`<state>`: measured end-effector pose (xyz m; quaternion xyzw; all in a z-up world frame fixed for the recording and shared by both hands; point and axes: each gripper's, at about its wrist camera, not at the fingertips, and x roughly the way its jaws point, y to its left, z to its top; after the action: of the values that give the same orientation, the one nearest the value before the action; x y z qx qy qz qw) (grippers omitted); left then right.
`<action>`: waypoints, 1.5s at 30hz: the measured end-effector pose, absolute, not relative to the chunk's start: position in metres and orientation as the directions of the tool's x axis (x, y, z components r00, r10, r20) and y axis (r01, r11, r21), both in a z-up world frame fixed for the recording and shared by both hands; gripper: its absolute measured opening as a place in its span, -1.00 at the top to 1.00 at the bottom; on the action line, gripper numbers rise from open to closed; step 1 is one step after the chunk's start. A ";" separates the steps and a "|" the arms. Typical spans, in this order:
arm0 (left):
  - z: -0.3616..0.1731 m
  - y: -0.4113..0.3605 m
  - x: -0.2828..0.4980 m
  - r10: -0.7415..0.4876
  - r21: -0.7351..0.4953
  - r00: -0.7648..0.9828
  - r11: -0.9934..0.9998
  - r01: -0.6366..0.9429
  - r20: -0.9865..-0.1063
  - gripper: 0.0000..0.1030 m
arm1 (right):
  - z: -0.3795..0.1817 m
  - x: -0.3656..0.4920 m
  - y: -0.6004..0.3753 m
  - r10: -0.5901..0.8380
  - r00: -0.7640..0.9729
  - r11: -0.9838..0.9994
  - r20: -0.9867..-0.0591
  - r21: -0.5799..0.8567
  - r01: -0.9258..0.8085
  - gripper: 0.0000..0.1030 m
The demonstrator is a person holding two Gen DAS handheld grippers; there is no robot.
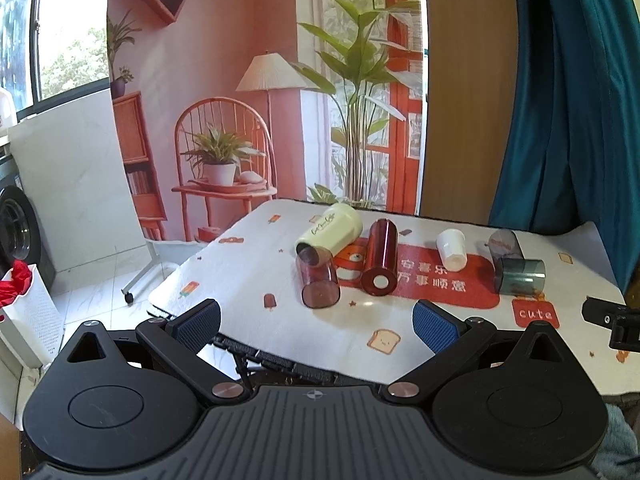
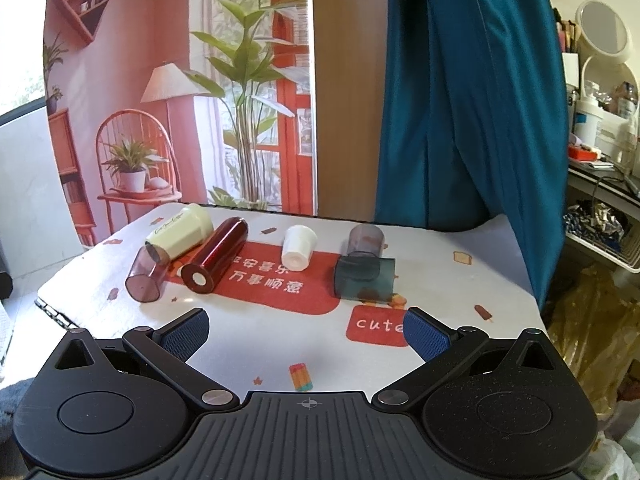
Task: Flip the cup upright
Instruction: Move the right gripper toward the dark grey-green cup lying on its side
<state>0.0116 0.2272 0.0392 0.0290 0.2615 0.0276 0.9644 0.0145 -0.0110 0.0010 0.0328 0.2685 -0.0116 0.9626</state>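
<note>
Several cups lie on their sides on the table. A clear purple cup (image 1: 318, 282) (image 2: 147, 276) lies at the left, touching a cream cup (image 1: 330, 230) (image 2: 180, 232). A dark red tumbler (image 1: 380, 263) (image 2: 216, 255) lies beside them. A small white cup (image 1: 451, 249) (image 2: 298, 247) lies in the middle. A grey smoky cup (image 1: 505, 245) (image 2: 365, 242) and a teal smoky cup (image 1: 520, 276) (image 2: 364, 280) touch at the right. My left gripper (image 1: 316, 326) is open and empty, short of the purple cup. My right gripper (image 2: 306, 332) is open and empty near the front edge.
The table wears a white cloth (image 1: 248, 264) (image 2: 260, 340) with a red panel. A teal curtain (image 2: 460, 92) hangs behind the table's right side. A white basket (image 1: 28, 316) stands on the floor at the left. A cluttered shelf (image 2: 600, 184) is at the right.
</note>
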 end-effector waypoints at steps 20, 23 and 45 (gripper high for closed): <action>-0.003 0.227 0.116 0.118 0.098 0.796 0.992 -0.074 -0.593 -1.00 | -0.070 0.125 -0.041 -0.041 0.816 0.996 -0.577 0.042 0.080 -0.99; -0.012 0.227 0.130 0.119 0.098 0.786 0.992 -0.075 -0.607 -1.00 | -0.086 0.145 -0.041 -0.042 0.798 0.994 -0.601 0.053 0.092 -0.99; -0.074 0.220 0.186 0.056 0.036 0.688 0.998 -0.044 -0.723 -0.99 | -0.144 0.226 -0.074 0.065 0.684 0.915 -0.727 0.317 0.251 -0.99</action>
<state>0.1861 0.2201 -0.0735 0.0076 0.3938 0.0274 0.9188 0.2257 -0.0742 -0.1442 0.1999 0.3943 -0.0519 0.8955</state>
